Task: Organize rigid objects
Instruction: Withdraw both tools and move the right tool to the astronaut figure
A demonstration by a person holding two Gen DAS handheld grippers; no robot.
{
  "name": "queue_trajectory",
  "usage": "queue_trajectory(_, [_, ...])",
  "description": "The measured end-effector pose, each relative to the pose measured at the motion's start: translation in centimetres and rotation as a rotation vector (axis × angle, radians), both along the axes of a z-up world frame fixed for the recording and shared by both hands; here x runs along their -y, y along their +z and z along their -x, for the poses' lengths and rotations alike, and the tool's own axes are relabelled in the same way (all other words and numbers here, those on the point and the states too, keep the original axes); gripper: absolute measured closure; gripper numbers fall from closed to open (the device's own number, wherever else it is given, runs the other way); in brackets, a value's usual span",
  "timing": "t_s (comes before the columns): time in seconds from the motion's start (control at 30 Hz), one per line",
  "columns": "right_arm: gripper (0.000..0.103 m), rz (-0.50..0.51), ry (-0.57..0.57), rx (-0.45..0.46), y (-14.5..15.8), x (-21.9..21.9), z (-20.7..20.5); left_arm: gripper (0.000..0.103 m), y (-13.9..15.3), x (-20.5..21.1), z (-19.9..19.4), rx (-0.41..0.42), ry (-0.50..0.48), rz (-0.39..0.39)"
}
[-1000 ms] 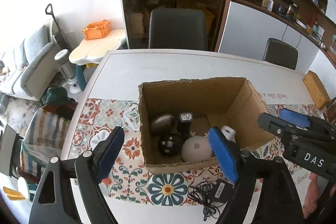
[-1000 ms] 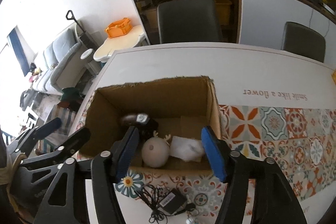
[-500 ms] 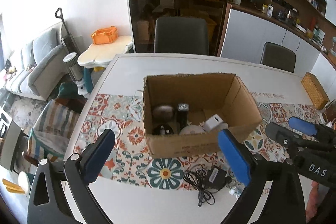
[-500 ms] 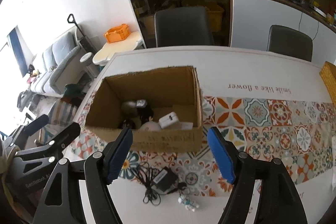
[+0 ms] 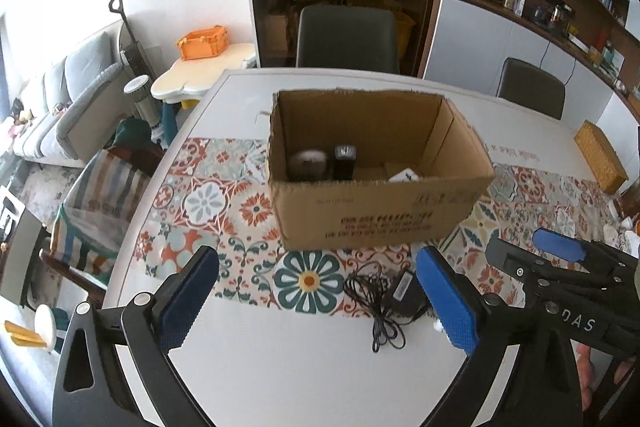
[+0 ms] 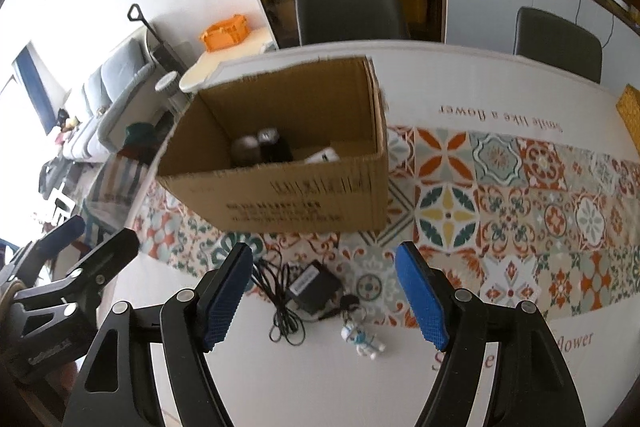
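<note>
Cardboard box sits on your bench, black adapter before it; both your left hand-held gripper and right hand-held gripper spread wide, empty

Readable lettering on the table runner and one gripper

The patterned table runner carries the script line "Smile like a flower" along its far edge, seen upside down from the right wrist view; the same words start again at the near edge, partly hidden. The right gripper shows white letters "DAS" on its black body. The cardboard box has dark printed lines on its front wall, too blurred to read.
</note>
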State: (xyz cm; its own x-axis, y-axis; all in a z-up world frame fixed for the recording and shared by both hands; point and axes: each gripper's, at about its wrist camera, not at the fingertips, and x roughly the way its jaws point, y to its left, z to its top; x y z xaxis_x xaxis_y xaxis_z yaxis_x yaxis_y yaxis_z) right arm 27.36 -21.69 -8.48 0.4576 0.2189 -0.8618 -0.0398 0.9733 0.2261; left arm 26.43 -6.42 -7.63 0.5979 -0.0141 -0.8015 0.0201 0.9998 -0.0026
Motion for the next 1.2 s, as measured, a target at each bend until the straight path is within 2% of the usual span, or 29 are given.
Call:
queue_trajectory(0.63, [0.029, 0.051, 0.082, -0.147, -5.8, 0.4, 2.4, 0.003, -7.3, 1.0, 3.3, -0.196, 0.041, 0.046])
queue_trajectory(1.0, [0.029, 0.058, 0.143, -0.236, -9.9, -0.4, 3.0, 0.003, -11.1, 1.1, 3.7, -0.292, 0.055, 0.057])
queue_trajectory(1.2, [0.033, 0.074, 0.176, -0.275, -12.0, -0.5, 2.8, 0.003, -13.6, 1.5, 3.7, -0.353, 0.057, 0.066])
